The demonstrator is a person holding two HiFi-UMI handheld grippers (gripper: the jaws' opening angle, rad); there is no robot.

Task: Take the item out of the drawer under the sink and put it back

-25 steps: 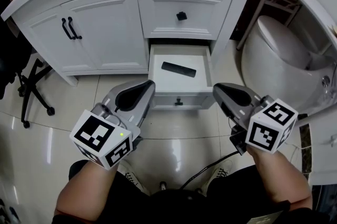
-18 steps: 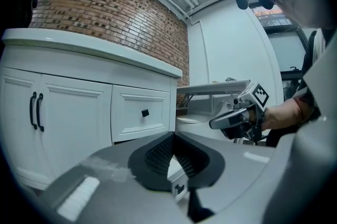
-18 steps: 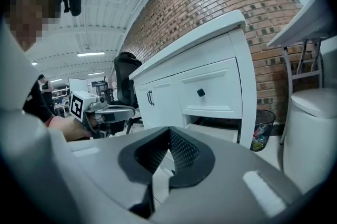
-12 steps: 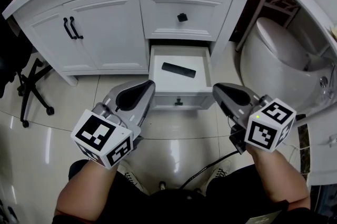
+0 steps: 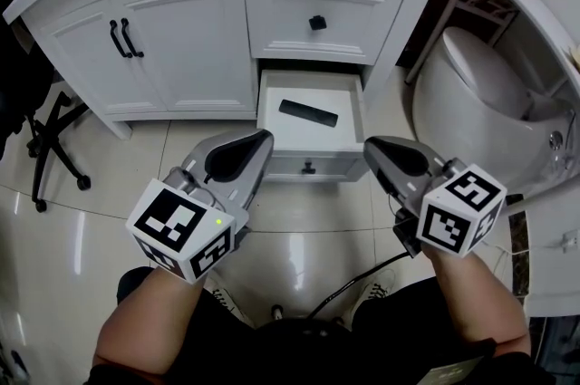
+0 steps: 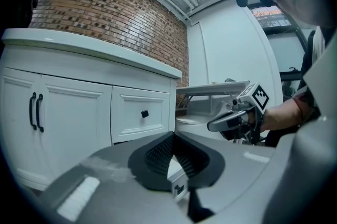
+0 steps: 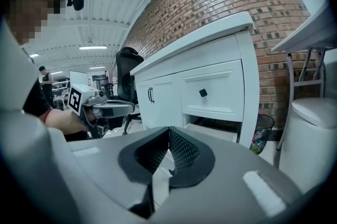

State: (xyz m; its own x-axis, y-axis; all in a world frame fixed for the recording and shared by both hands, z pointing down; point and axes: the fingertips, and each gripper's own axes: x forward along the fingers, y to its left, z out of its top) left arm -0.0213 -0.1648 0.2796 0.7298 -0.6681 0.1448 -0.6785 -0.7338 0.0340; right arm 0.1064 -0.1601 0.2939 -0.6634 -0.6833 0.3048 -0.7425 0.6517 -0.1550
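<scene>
The lower drawer [image 5: 310, 136] of the white vanity stands pulled open. A flat black item [image 5: 308, 112] lies inside it, toward the back. My left gripper [image 5: 264, 139] hovers over the floor just left of the drawer front, shut and empty. My right gripper [image 5: 371, 146] hovers just right of the drawer front, also shut with nothing in it. In the left gripper view the left gripper's [image 6: 172, 137] pads meet, and the right gripper [image 6: 211, 125] shows beyond. In the right gripper view the right gripper's [image 7: 168, 132] pads meet too, and the left gripper [image 7: 130, 105] shows to its left.
Above the open drawer is a shut drawer with a black knob [image 5: 316, 22]. Cabinet doors with black handles [image 5: 122, 38] are at the left. A white toilet [image 5: 476, 93] stands at the right, an office chair base [image 5: 50, 148] at the left. A cable [image 5: 349, 288] trails on the tiled floor.
Both grippers keep their places beside the drawer front and stay shut. Only the head view has shifted slightly.
</scene>
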